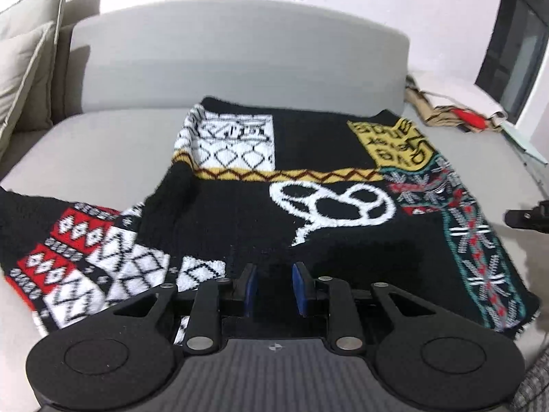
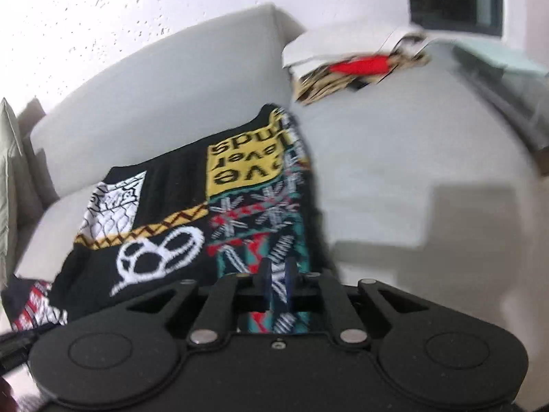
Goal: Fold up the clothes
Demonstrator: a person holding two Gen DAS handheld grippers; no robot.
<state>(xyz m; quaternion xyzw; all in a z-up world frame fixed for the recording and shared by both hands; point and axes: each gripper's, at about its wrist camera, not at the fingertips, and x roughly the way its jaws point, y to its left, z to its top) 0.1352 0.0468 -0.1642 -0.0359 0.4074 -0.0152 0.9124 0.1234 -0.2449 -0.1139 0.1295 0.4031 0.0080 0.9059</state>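
1. The patchwork knit sweater (image 1: pixel 308 185) lies spread on the grey sofa (image 1: pixel 103 158), one sleeve trailing to the near left.
2. The left gripper (image 1: pixel 273 288) hangs spread over the sweater's near hem.
3. The right gripper (image 2: pixel 277 283) sits at its right patterned edge, fingers narrowly parted; whether it pinches fabric I cannot tell.
4. A beige garment (image 1: pixel 453 110) lies at the far right.

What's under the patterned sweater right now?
The patterned sweater lies on the grey sofa seat, which shows bare all around it. Whatever might sit beneath the knit itself is covered and cannot be seen.
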